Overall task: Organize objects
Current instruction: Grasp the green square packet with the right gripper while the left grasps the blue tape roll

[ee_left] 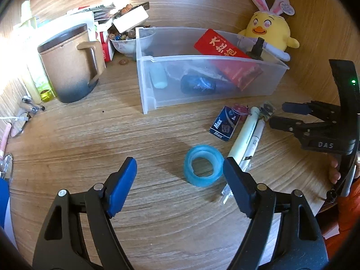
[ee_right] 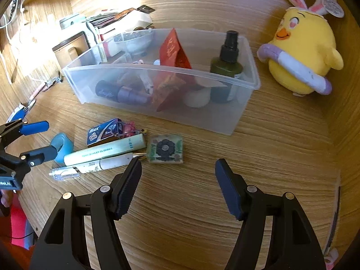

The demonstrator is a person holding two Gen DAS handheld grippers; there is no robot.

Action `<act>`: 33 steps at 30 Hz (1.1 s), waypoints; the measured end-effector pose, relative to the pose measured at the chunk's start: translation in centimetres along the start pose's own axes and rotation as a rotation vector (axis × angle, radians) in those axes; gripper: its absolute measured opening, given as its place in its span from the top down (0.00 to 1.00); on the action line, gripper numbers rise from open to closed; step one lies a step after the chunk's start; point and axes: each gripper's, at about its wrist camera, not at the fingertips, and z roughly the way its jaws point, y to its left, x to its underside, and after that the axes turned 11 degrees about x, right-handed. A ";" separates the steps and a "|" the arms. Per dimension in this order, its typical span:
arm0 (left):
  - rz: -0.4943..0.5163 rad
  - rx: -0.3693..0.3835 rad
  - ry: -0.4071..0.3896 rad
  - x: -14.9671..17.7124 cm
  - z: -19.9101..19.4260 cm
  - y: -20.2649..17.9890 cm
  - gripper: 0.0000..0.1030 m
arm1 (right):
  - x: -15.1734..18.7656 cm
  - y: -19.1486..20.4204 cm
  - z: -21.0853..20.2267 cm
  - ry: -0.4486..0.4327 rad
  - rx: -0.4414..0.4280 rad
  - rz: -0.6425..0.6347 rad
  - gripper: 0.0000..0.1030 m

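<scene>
A blue tape roll (ee_left: 203,166) lies on the wooden desk between the tips of my open left gripper (ee_left: 180,168), nearer its right finger; it also shows in the right wrist view (ee_right: 61,146). Beside it lie a pale green pen (ee_left: 244,136), a white pen (ee_right: 105,164), a blue Max staple box (ee_left: 224,123) and a square floral tile (ee_right: 165,149). A clear plastic bin (ee_left: 258,91) holds a red packet (ee_left: 225,49), a dark spray bottle (ee_right: 227,63) and a dark tube (ee_right: 121,94). My right gripper (ee_right: 177,173) is open and empty, just in front of the tile.
A yellow chick plush (ee_right: 303,51) stands right of the bin. A tan lidded mug (ee_left: 67,63), a bowl of beads (ee_left: 126,39), boxes and papers crowd the far left. Pens and glasses (ee_left: 20,123) lie at the left edge. Wooden walls close the back and right.
</scene>
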 end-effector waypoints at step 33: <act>-0.015 0.069 -0.077 -1.5 -1.3 -0.8 0.62 | -1.4 -0.5 -1.4 -0.082 -0.049 0.032 0.70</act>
